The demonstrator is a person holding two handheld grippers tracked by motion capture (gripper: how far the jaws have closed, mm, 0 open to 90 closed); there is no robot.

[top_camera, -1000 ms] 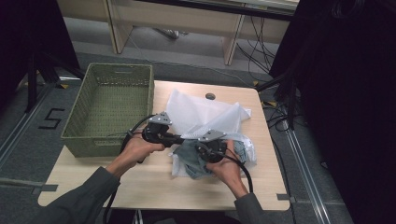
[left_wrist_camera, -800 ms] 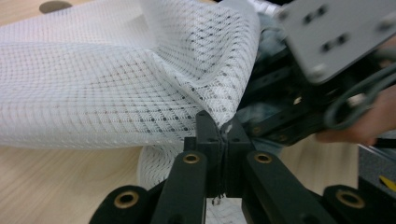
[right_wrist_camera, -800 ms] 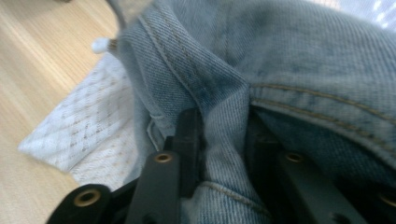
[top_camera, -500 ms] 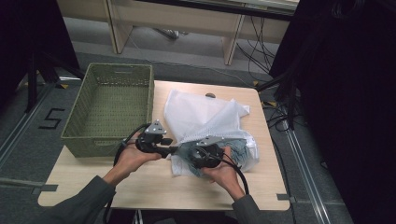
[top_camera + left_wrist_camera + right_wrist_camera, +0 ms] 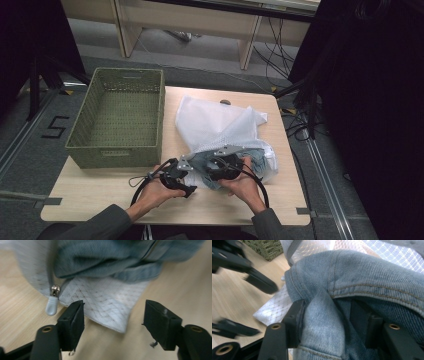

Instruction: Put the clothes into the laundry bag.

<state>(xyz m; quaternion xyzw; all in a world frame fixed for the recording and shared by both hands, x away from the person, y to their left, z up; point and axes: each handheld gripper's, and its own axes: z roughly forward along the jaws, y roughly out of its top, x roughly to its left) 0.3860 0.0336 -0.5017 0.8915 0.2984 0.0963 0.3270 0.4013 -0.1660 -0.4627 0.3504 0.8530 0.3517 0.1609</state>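
Faded blue denim garment (image 5: pixel 362 290), bunched at lower centre of the high view, poking out of white mesh zip-up laundry bag (image 5: pixel 215 125) on pale wooden table (image 5: pixel 100 195). Right gripper (image 5: pixel 332 322) clamped on a fold of that denim, jaws nearly together. Left gripper (image 5: pixel 112 322) spread wide, holding nothing, poised just over the bag's near corner in the left gripper view; white zipper pull (image 5: pixel 51 307) at left of frame beside one jaw. Green woven rectangular basket (image 5: pixel 120 120) at upper left, apart from the bag.

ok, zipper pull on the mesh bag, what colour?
White pull tab on a silver slider, on the white mesh bag. Left gripper view shows it best.
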